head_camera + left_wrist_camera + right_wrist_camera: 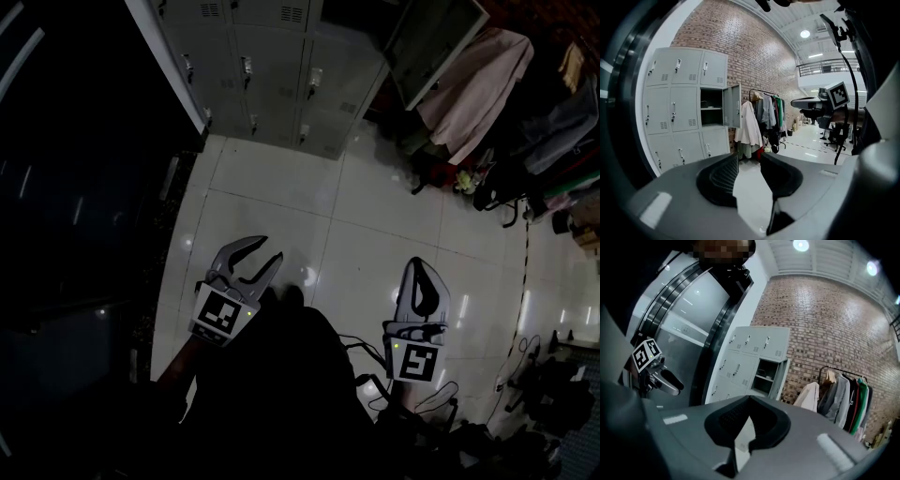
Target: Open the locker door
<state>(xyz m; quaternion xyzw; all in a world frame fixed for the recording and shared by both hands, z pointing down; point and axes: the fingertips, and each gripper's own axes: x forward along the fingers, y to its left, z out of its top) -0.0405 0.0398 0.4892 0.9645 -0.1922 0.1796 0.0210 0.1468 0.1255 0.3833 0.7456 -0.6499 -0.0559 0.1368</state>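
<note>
A bank of grey lockers (pixel 272 66) stands against the brick wall. One middle-row door (pixel 733 106) hangs open on a compartment (pixel 711 107) with a shelf; the same compartment (pixel 764 378) shows in the right gripper view. The other doors are closed. My left gripper (pixel 272 247) is open over the white tiles, several tiles short of the lockers, jaws (pixel 749 157) apart and empty. My right gripper (pixel 419 262) hovers to the right at about the same distance, its tips (pixel 749 398) touching with nothing between them.
Right of the lockers, a clothes rack (pixel 766 117) holds coats, a pale one (pixel 473 84) nearest. An office chair (pixel 502 192) and cables (pixel 520 361) lie at the right. A dark glass wall (pixel 84 169) runs along the left.
</note>
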